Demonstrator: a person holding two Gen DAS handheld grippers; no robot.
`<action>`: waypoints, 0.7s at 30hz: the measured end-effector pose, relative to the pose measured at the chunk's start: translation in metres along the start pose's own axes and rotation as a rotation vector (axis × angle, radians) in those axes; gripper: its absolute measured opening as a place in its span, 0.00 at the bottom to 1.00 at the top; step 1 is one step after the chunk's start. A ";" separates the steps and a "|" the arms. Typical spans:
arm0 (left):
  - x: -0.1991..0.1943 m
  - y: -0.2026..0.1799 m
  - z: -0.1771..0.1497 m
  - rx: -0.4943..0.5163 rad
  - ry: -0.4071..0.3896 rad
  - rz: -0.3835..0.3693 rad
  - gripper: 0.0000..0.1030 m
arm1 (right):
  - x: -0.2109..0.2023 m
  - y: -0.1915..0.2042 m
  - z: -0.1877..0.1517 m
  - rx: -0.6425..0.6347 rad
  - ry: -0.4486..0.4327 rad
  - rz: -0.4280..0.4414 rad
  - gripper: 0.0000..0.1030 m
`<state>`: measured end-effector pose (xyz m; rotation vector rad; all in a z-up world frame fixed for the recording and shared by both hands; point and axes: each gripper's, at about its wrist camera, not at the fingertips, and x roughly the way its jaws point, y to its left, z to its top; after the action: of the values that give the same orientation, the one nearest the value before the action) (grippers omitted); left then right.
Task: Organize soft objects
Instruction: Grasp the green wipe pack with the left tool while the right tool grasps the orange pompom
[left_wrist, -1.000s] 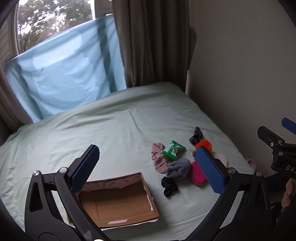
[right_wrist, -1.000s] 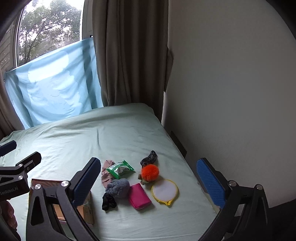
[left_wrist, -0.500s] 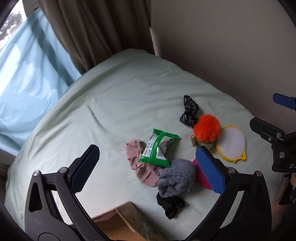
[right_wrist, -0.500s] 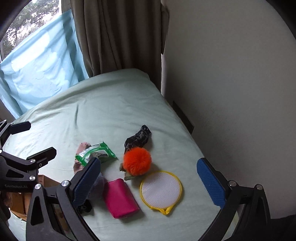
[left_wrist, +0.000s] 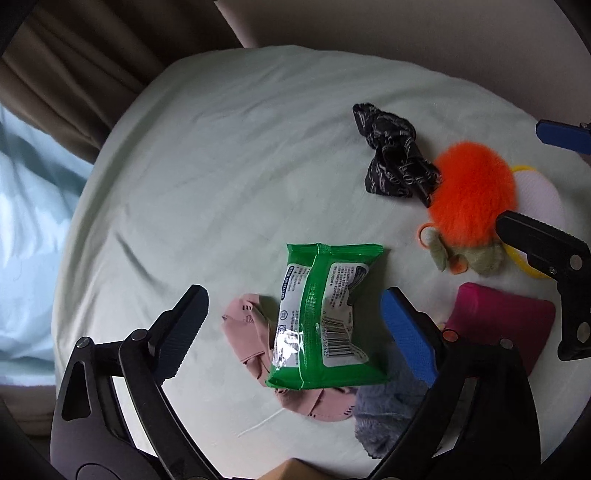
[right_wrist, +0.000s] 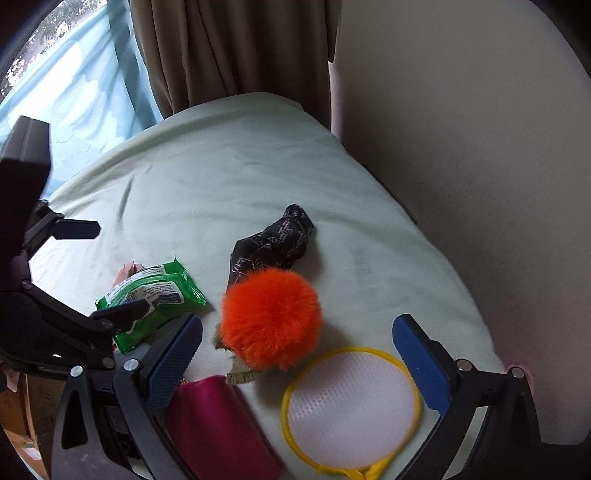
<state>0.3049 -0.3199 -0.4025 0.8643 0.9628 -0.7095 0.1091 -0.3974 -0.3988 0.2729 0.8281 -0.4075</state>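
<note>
Soft items lie on a pale green bed sheet (left_wrist: 221, 166). A green wipes pack (left_wrist: 325, 314) rests on a pink sock (left_wrist: 251, 339), with a grey fuzzy sock (left_wrist: 388, 417) beside it. My left gripper (left_wrist: 295, 325) is open, its jaws straddling the wipes pack just above it. An orange pompom (right_wrist: 271, 317) sits by a black patterned scrunchie (right_wrist: 273, 243), a magenta pouch (right_wrist: 218, 428) and a yellow-rimmed white round pad (right_wrist: 351, 406). My right gripper (right_wrist: 299, 365) is open, hovering over the pompom and the pad.
A cardboard box (right_wrist: 22, 413) lies at the lower left, behind the left gripper. Brown curtains (right_wrist: 229, 48) and a beige wall (right_wrist: 461, 110) border the bed. A light blue sheet (right_wrist: 74, 85) covers the window.
Both grippers have moved down and forward toward the pile. The left one now straddles the wipes pack; the right one is close over the pompom. Both stay open.
</note>
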 end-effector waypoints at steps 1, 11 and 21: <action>0.006 0.000 0.001 0.013 0.006 0.000 0.90 | 0.005 0.001 -0.001 -0.001 -0.001 0.003 0.98; 0.050 -0.009 0.003 0.111 0.070 -0.060 0.63 | 0.053 0.011 -0.010 -0.048 0.029 0.001 0.78; 0.065 -0.005 0.000 0.065 0.096 -0.106 0.46 | 0.071 0.012 -0.009 -0.033 0.054 0.041 0.37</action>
<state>0.3273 -0.3308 -0.4632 0.9163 1.0823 -0.7994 0.1519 -0.4001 -0.4581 0.2709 0.8801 -0.3486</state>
